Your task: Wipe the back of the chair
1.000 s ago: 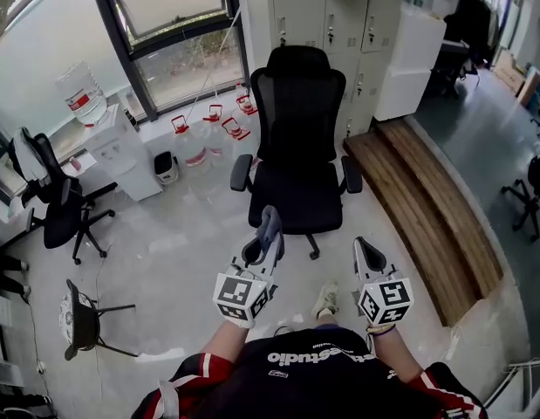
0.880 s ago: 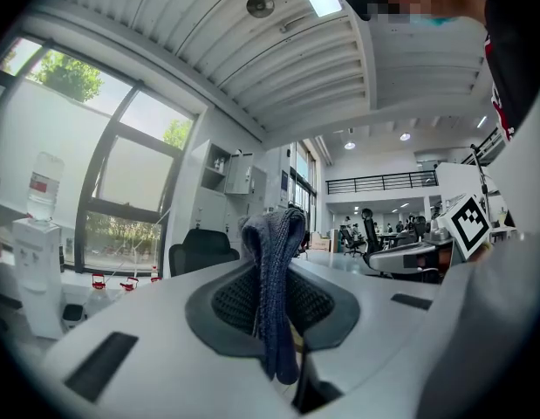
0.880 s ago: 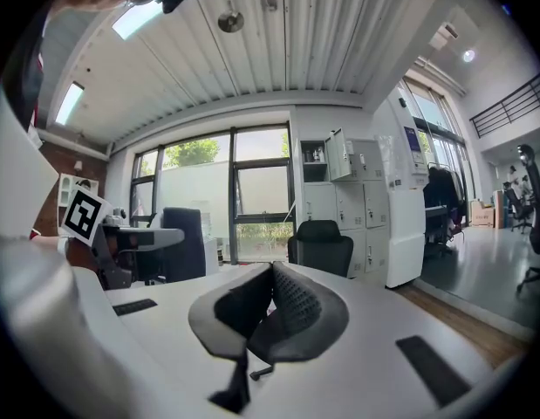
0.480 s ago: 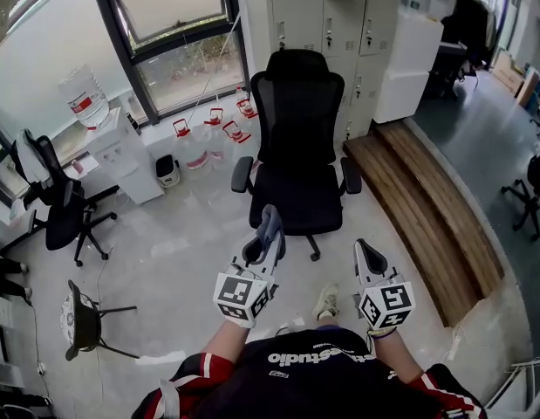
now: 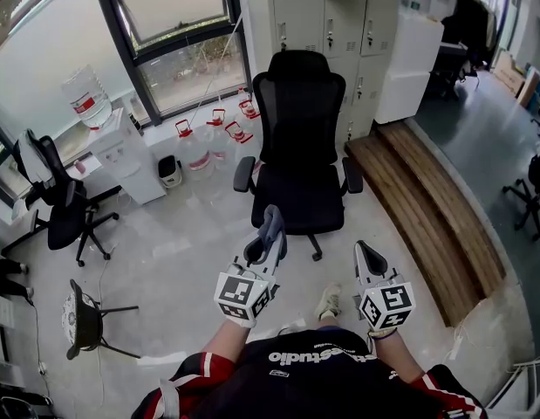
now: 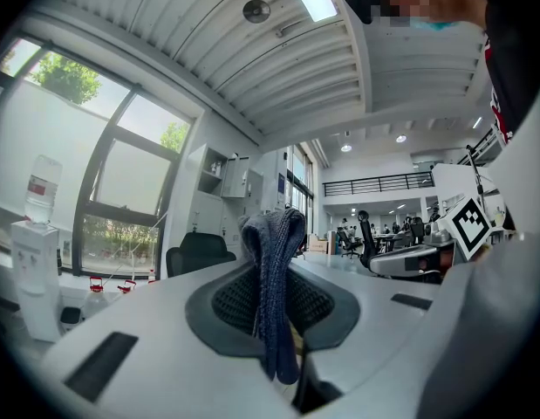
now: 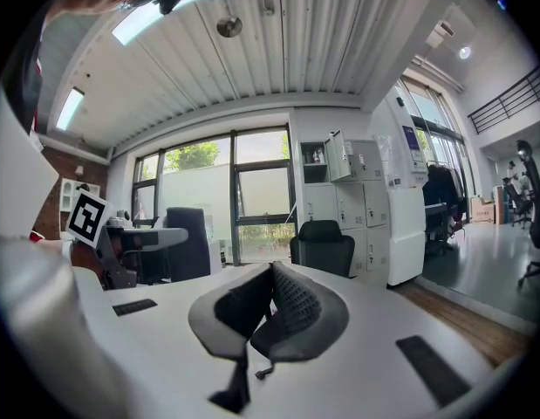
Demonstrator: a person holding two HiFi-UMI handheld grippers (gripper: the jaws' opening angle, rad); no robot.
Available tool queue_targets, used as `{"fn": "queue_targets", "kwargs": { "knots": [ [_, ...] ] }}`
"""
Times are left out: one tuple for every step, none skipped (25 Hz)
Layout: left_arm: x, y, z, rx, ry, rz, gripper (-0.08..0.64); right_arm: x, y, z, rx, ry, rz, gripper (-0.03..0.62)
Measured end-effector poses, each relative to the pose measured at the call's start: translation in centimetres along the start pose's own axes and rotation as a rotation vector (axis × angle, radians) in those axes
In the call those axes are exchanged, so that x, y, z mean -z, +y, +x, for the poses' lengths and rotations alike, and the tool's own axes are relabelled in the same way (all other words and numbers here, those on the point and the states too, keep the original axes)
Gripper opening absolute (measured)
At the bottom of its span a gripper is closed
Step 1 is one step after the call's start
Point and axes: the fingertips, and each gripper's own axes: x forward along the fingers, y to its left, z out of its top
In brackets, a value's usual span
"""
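A black office chair (image 5: 298, 147) stands ahead of me, its seat facing me and its mesh back toward the window. It also shows small in the left gripper view as the chair (image 6: 198, 253) and in the right gripper view as the chair (image 7: 323, 243). My left gripper (image 5: 269, 231) is shut on a folded dark blue cloth (image 6: 273, 273), held upright a little short of the seat's front edge. My right gripper (image 5: 368, 254) is shut with nothing between its jaws, right of the left one and lower in the head view.
Water jugs with red caps (image 5: 200, 142) and a white dispenser (image 5: 121, 151) stand by the window at left. Another black chair (image 5: 56, 203) and a small stool (image 5: 82, 317) are at far left. A wooden step (image 5: 427, 208) runs along the right, lockers (image 5: 339, 24) behind.
The view has shifted very slightly; both grippers keep their places and the cloth stays clamped in the left one.
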Motion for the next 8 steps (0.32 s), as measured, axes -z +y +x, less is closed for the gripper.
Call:
{"fn": "queue_targets", "kwargs": {
  "knots": [
    [-0.07, -0.03, 0.01, 0.001, 0.0, 0.002, 0.057, -0.08, 0.03, -0.02, 0.0, 0.0, -0.001, 0.014],
    [-0.13, -0.03, 0.04, 0.002, 0.0, 0.002, 0.057, -0.17, 0.05, 0.0, 0.0, 0.001, -0.001, 0.014],
    [-0.18, -0.01, 0.1, 0.003, 0.001, 0.002, 0.057, -0.26, 0.08, 0.05, -0.001, 0.001, -0.002, 0.014],
    [-0.23, 0.02, 0.15, 0.003, 0.0, 0.001, 0.057, -0.36, 0.12, 0.09, -0.003, 0.001, -0.003, 0.014],
    [-0.28, 0.03, 0.19, 0.004, 0.0, -0.001, 0.057, -0.44, 0.17, 0.12, -0.004, 0.002, -0.004, 0.014],
    [-0.36, 0.02, 0.22, 0.005, 0.0, -0.001, 0.057, -0.51, 0.23, 0.13, -0.005, 0.002, -0.005, 0.014],
    [-0.44, 0.0, 0.23, 0.006, -0.001, -0.001, 0.057, -0.57, 0.28, 0.13, -0.006, 0.003, -0.005, 0.014],
    [-0.53, -0.03, 0.24, 0.007, -0.002, -0.001, 0.057, -0.63, 0.34, 0.12, -0.007, 0.003, -0.006, 0.014]
  ]
}}
